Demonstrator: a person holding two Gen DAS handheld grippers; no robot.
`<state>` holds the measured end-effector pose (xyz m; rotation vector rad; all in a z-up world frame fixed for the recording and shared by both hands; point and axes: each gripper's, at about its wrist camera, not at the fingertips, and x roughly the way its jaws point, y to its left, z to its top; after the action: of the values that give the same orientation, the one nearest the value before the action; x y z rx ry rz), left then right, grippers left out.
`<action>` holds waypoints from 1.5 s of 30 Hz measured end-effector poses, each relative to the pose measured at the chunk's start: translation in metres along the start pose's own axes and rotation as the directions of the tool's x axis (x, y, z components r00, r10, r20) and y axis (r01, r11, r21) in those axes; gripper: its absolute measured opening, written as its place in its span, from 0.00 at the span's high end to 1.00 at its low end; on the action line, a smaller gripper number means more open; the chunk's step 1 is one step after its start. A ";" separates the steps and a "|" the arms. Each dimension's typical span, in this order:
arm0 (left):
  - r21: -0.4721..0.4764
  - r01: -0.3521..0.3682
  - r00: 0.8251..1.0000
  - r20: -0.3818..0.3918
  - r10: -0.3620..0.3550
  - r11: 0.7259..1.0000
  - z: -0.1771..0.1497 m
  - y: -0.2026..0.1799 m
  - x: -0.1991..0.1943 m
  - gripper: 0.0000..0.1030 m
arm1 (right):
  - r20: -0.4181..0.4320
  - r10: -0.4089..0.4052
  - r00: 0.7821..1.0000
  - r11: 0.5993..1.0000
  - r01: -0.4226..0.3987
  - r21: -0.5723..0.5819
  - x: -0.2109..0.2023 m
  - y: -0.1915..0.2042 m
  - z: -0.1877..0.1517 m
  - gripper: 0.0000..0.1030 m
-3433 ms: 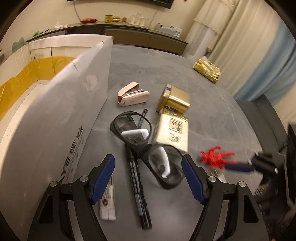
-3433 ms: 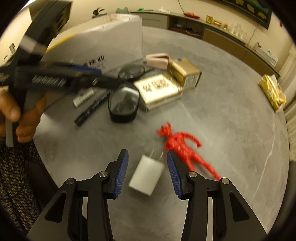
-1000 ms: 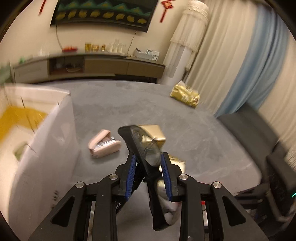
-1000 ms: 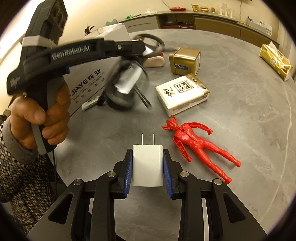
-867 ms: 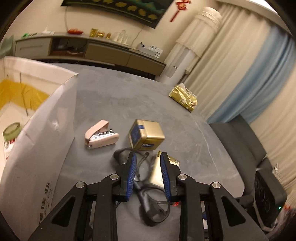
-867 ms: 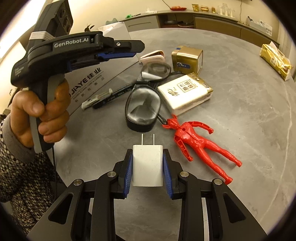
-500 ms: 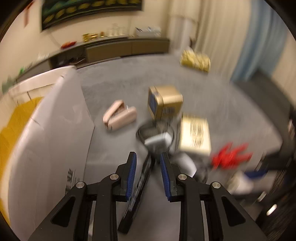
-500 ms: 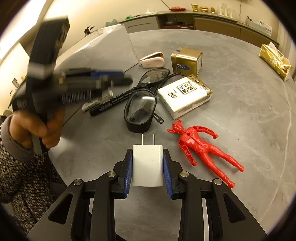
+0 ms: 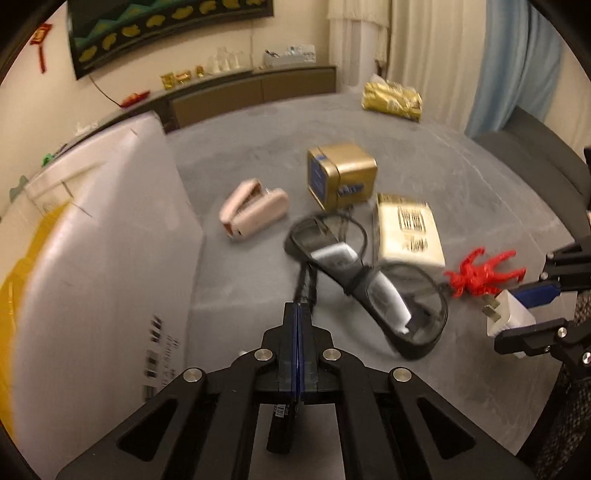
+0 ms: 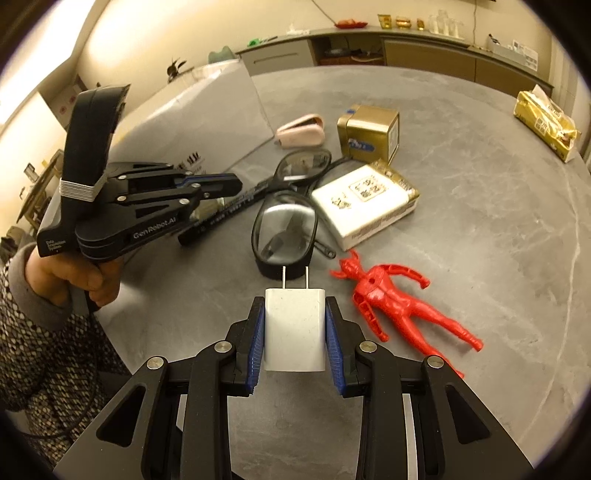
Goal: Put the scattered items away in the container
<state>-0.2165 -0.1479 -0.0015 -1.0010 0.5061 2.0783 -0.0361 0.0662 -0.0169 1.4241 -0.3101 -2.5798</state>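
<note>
Grey table (image 10: 498,192); charger (image 10: 294,328) clamped between right tongs (image 10: 295,332)

Far ahead of the left gripper (image 9: 297,308), a long dark wooden sideboard (image 9: 258,92) lines the wall beneath a dark hanging with yellow shapes (image 9: 166,33). Off to its right are a pale blue curtain (image 9: 517,66) and a dark grey chair (image 9: 528,147).

- The left gripper (image 9: 296,317) is held above the tabletop, its two blue-padded fingers pressed flat together with nothing between them.
- A person's left hand (image 10: 79,275) wraps the left gripper's handle from below, a speckled knit sleeve at the wrist.
- The right gripper (image 10: 295,328) is held level, fingers pointing forward, its blue pads (image 10: 256,341) clamped on both sides of a white plug block.
</note>
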 end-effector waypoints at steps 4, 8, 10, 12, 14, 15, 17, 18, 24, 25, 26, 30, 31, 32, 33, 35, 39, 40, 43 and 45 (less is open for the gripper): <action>-0.006 -0.002 1.000 0.019 0.003 1.000 0.007 0.002 -0.012 1.00 | 0.012 0.002 1.000 1.000 -0.002 0.000 -0.001 0.001 0.003 0.69; 0.009 -0.002 0.999 -0.042 0.003 1.000 0.005 0.002 -0.005 0.97 | 0.008 -0.005 1.000 1.000 0.005 -0.006 0.002 0.004 0.004 0.69; 0.025 -0.010 0.997 -0.078 0.012 1.000 0.001 0.000 0.005 0.96 | 0.002 -0.004 1.000 1.000 0.004 -0.008 0.003 0.005 0.004 0.69; 0.030 0.008 0.997 -0.077 -0.005 1.000 -0.004 0.002 0.006 0.88 | -0.002 0.000 1.000 1.000 0.000 -0.012 0.004 0.007 0.005 0.69; 0.018 0.009 0.997 -0.076 -0.008 1.000 -0.005 0.003 0.004 0.52 | -0.003 0.002 1.000 1.000 -0.002 -0.018 0.004 0.009 0.005 0.69; 0.006 0.008 0.998 -0.066 -0.007 1.000 -0.006 0.005 0.003 0.48 | -0.005 0.004 1.000 1.000 -0.004 -0.021 0.004 0.010 0.005 0.69; -0.007 0.035 0.998 -0.058 -0.035 0.999 -0.006 0.007 0.001 0.48 | -0.007 0.004 1.000 1.000 -0.005 -0.024 0.006 0.011 0.006 0.69; -0.008 0.041 0.998 -0.054 -0.042 0.999 -0.006 0.006 -0.001 0.48 | -0.008 0.004 1.000 1.000 -0.004 -0.025 0.007 0.011 0.006 0.69; 0.037 0.074 0.992 -0.108 -0.069 0.997 -0.011 -0.006 0.012 0.66 | -0.011 0.000 1.000 1.000 0.000 -0.019 0.008 0.010 0.007 0.69; 0.054 0.079 0.991 -0.115 -0.072 0.995 -0.013 -0.010 0.014 0.67 | -0.010 0.000 1.000 1.000 0.000 -0.020 0.008 0.011 0.007 0.69; 0.072 0.087 0.990 -0.116 -0.078 0.994 -0.015 -0.014 0.014 0.74 | -0.009 0.000 1.000 1.000 0.000 -0.022 0.008 0.011 0.007 0.69; 0.071 0.091 0.991 -0.101 -0.083 0.993 -0.014 -0.018 0.014 0.86 | -0.003 0.002 1.000 1.000 -0.002 -0.028 0.006 0.014 0.008 0.69; 0.062 0.081 0.992 -0.100 -0.074 0.995 -0.013 -0.015 0.014 0.86 | 0.001 0.002 1.000 1.000 -0.002 -0.028 0.006 0.015 0.009 0.69; 0.054 0.069 0.993 -0.099 -0.063 0.996 -0.013 -0.013 0.013 0.86 | 0.007 0.003 1.000 1.000 -0.003 -0.028 0.004 0.015 0.009 0.69; 0.044 0.056 0.994 -0.095 -0.052 0.997 -0.012 -0.010 0.012 0.86 | 0.014 0.005 1.000 1.000 -0.004 -0.027 0.003 0.016 0.010 0.69; 0.021 0.035 0.997 -0.076 -0.033 0.999 -0.010 -0.002 0.007 0.86 | 0.029 0.014 0.999 1.000 -0.014 -0.021 0.000 0.016 0.013 0.69; -0.002 0.011 1.000 -0.017 -0.011 1.000 0.000 0.007 -0.012 0.86 | 0.047 0.031 0.998 0.999 -0.030 -0.021 -0.003 0.020 0.017 0.69; -0.003 0.012 1.000 0.000 -0.012 1.000 0.003 0.008 -0.019 0.86 | 0.052 0.034 0.998 0.999 -0.033 -0.026 -0.003 0.022 0.019 0.69; -0.006 0.019 0.999 0.039 -0.019 1.000 0.009 0.009 -0.036 0.86 | 0.062 0.037 0.997 0.999 -0.034 -0.041 -0.002 0.029 0.023 0.69; -0.005 0.023 0.998 0.060 -0.023 1.000 0.009 0.011 -0.044 0.86 | 0.071 0.036 0.997 0.998 -0.033 -0.050 -0.003 0.033 0.026 0.69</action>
<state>-0.2121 -0.1695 0.0387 -0.9405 0.4557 2.0837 -0.0553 0.0375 0.0078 1.3006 -0.2773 -2.5965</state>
